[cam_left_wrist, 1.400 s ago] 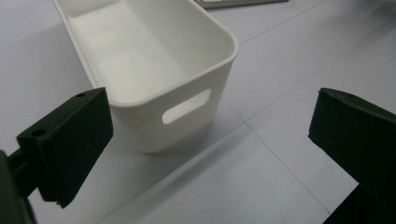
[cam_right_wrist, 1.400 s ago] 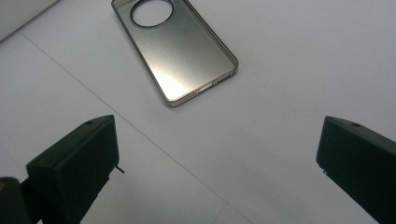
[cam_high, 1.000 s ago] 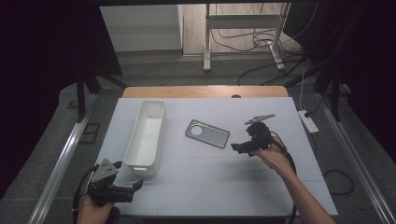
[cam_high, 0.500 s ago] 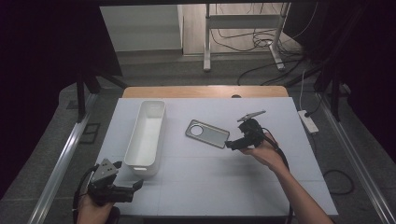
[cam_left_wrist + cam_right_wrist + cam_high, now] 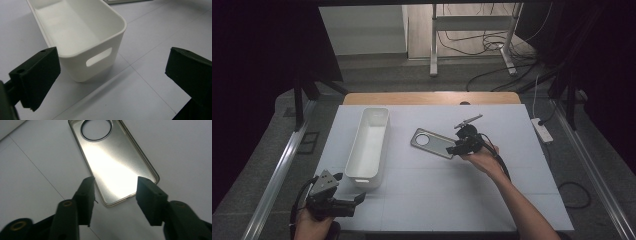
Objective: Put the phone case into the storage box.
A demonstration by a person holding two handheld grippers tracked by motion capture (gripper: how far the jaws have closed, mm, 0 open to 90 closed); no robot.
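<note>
Metal phone-case lid [image 5: 433, 143] lying flat on the white table [image 5: 512, 200], well right of the white bin [image 5: 369, 145]. Right gripper [image 5: 115, 186], jaws just closing, straddles the lid's near end; whether the pads [image 5: 86, 192] already press its edges is unclear. Left gripper [image 5: 112, 72], fingers spread wide and empty, rests before the bin's handled end.

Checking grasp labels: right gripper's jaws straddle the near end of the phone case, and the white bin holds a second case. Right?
Not quite. The white bin is empty, as the left gripper view shows. The rest holds: the right gripper has its jaws either side of the near end of the phone case, having just been closing.
</note>
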